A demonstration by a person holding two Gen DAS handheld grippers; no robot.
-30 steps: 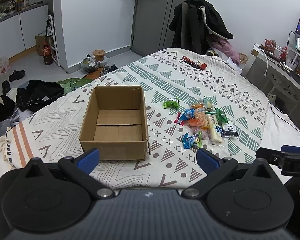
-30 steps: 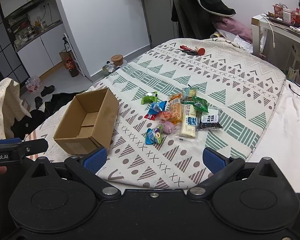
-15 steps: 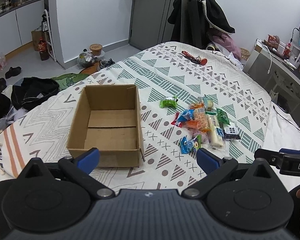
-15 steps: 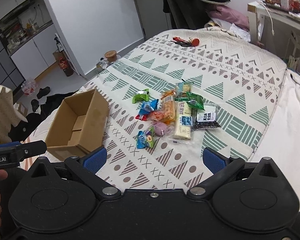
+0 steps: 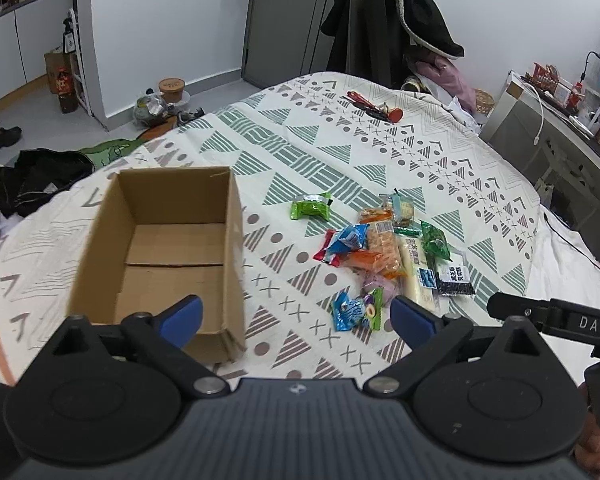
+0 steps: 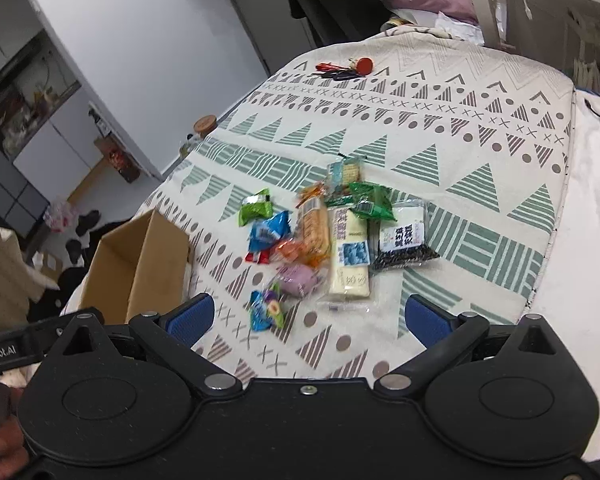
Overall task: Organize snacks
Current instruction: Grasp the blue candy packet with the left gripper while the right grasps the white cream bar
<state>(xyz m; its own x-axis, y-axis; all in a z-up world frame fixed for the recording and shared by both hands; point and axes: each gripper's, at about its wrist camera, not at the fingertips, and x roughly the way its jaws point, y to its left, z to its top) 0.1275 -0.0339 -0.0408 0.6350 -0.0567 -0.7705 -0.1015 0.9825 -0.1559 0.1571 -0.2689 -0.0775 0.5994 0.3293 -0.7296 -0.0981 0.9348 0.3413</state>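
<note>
An open cardboard box (image 5: 168, 256) is seen on the patterned bedspread (image 5: 340, 148), with nothing inside it. The snack packets (image 5: 384, 248) are heaped just to its right — a green one (image 5: 311, 206) lies slightly apart. Both the left gripper (image 5: 296, 314) and the right gripper (image 6: 308, 314) are held above the bed with blue-padded fingers spread wide, nothing gripped.

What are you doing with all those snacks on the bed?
A person holds a pair of tongs in each hand, tidying snacks. The left tongs and right tongs are both open and hold nothing. A heap of snack packets lies on the patterned bedspread, and the cardboard box beside it has nothing in it. No snack has been picked up yet.
</note>
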